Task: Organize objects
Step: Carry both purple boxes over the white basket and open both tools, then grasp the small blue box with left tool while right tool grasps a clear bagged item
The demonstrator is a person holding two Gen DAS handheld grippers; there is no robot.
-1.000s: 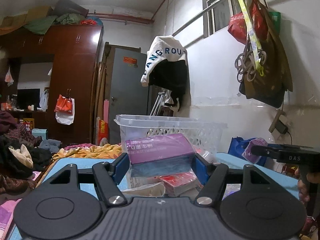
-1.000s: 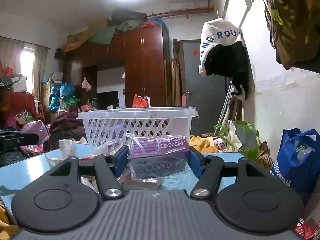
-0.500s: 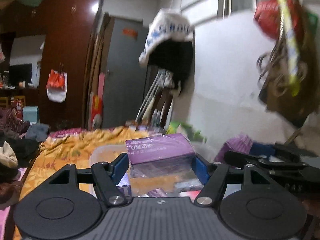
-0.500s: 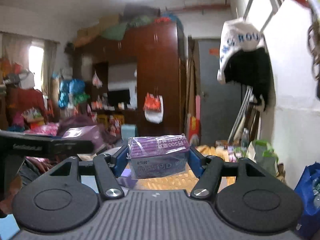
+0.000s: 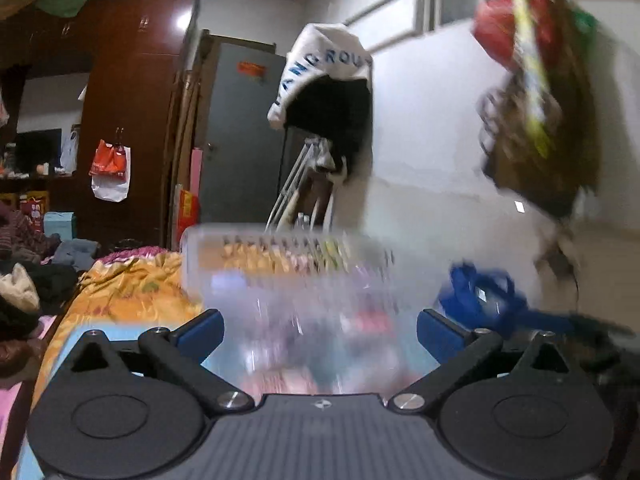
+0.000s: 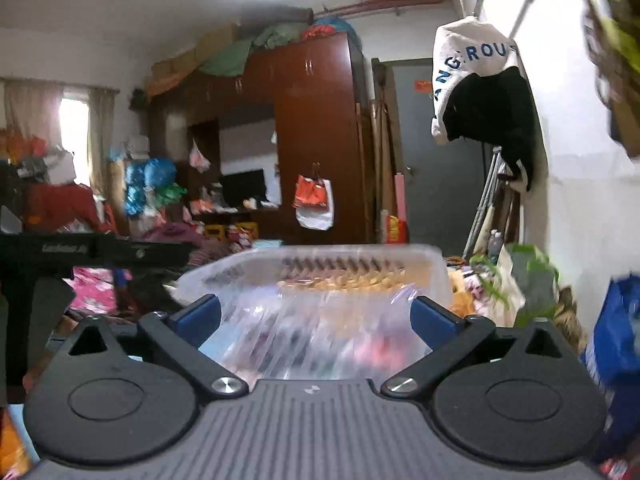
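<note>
Your white plastic basket [image 5: 280,252] sits straight ahead of both tongs, blurred by motion, on the light blue table [image 5: 80,336]; the things inside it are too smeared to name. Your left gripper [image 5: 320,326] has its jaws opening, spread wide, with nothing gripped between the blue pads [image 5: 200,330]. Your right gripper [image 6: 316,314] is opening too, its jaws wide apart and bare, the basket [image 6: 312,264] just beyond them. A white and black jacket [image 6: 480,92] hangs on the wall to the right.
</note>
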